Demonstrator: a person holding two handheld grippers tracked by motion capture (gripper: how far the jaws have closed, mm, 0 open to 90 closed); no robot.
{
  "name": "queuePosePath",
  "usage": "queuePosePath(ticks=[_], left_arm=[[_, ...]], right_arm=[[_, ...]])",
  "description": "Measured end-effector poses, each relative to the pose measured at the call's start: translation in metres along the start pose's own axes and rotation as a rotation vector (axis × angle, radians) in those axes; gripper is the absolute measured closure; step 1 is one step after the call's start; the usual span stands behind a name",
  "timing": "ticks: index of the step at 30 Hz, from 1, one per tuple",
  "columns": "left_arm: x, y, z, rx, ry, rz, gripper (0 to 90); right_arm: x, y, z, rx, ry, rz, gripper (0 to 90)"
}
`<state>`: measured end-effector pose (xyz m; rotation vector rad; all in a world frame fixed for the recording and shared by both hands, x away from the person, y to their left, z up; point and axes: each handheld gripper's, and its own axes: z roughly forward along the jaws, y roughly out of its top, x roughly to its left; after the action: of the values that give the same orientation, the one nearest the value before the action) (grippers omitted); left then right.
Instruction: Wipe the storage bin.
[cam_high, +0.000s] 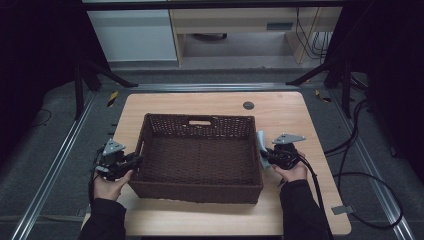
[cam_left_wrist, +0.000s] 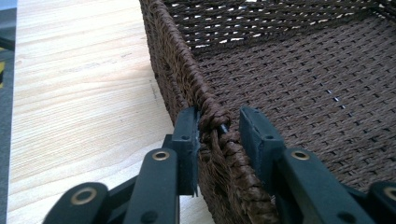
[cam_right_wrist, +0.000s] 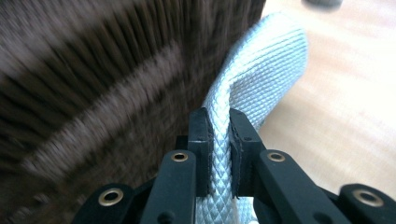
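A dark brown woven basket (cam_high: 195, 192) stands in the middle of the wooden table (cam_high: 290, 110), with nothing in it. My left gripper (cam_high: 137, 160) sits at its left wall. In the left gripper view my left gripper (cam_left_wrist: 219, 126) is shut on the braided rim (cam_left_wrist: 212, 116), one jaw outside and one inside the basket (cam_left_wrist: 299, 70). My right gripper (cam_high: 263, 156) is beside the right wall, shut on a pale grey woven cloth (cam_high: 260, 142). In the right gripper view the cloth (cam_right_wrist: 266, 65) rises from my right gripper (cam_right_wrist: 219, 135) and bends over, next to the blurred basket wall (cam_right_wrist: 93, 93).
A small grey round cap (cam_high: 248, 105) is set into the table behind the basket. Black cables (cam_high: 360, 175) lie on the floor to the right, and dark stand legs (cam_high: 85, 80) rise at the back corners. Bare tabletop (cam_left_wrist: 84, 93) lies left of the basket.
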<state>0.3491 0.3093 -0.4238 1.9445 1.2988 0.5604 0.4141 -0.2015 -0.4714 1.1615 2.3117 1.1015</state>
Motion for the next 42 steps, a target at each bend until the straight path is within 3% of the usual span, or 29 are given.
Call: queuePosePath(ticks=[3, 6, 8, 12, 16, 19, 23, 27, 31, 34, 36, 42], left_arm=[[-0.001, 0.0, 0.0, 0.0, 0.009, -0.001, 69.9], [-0.002, 0.0, 0.0, 0.002, 0.02, 0.0, 70.8], [-0.002, 0.0, 0.0, 0.001, 0.024, 0.001, 71.2], [-0.002, 0.001, 0.002, -0.002, 0.023, -0.004, 71.3], [0.0, 0.004, 0.006, -0.004, 0.022, -0.007, 71.3], [0.001, 0.007, 0.009, -0.009, 0.021, -0.01, 71.2], [0.001, 0.006, 0.009, -0.014, 0.018, -0.016, 69.7], [0.002, 0.006, 0.008, -0.019, 0.037, -0.003, 61.4], [0.004, 0.004, 0.005, -0.021, 0.024, -0.007, 51.8], [0.003, 0.002, 0.001, -0.02, 0.016, 0.005, 50.3], [0.001, 0.001, -0.001, -0.017, 0.013, 0.015, 51.1], [-0.002, 0.0, 0.001, 0.004, -0.001, 0.016, 64.9]], right_arm=[[0.001, -0.006, 0.007, 0.039, 0.01, 0.017, 81.7], [0.002, -0.005, 0.007, 0.036, 0.015, 0.011, 81.6], [0.003, -0.001, 0.002, 0.006, 0.016, 0.009, 81.7], [0.005, 0.015, -0.021, -0.105, 0.008, -0.002, 81.6], [0.009, 0.025, -0.035, -0.155, 0.004, -0.025, 81.8], [0.011, 0.025, -0.034, -0.135, 0.005, -0.044, 81.9], [0.01, 0.015, -0.021, -0.063, 0.006, -0.05, 81.9], [0.009, 0.002, -0.009, 0.002, 0.011, -0.035, 81.9], [0.01, -0.008, 0.002, 0.054, 0.024, -0.024, 81.9], [0.013, -0.01, 0.004, 0.068, 0.027, -0.028, 81.9], [0.013, -0.007, -0.002, 0.043, 0.018, -0.035, 81.8], [0.015, 0.012, -0.041, -0.13, 0.015, -0.035, 81.9]])
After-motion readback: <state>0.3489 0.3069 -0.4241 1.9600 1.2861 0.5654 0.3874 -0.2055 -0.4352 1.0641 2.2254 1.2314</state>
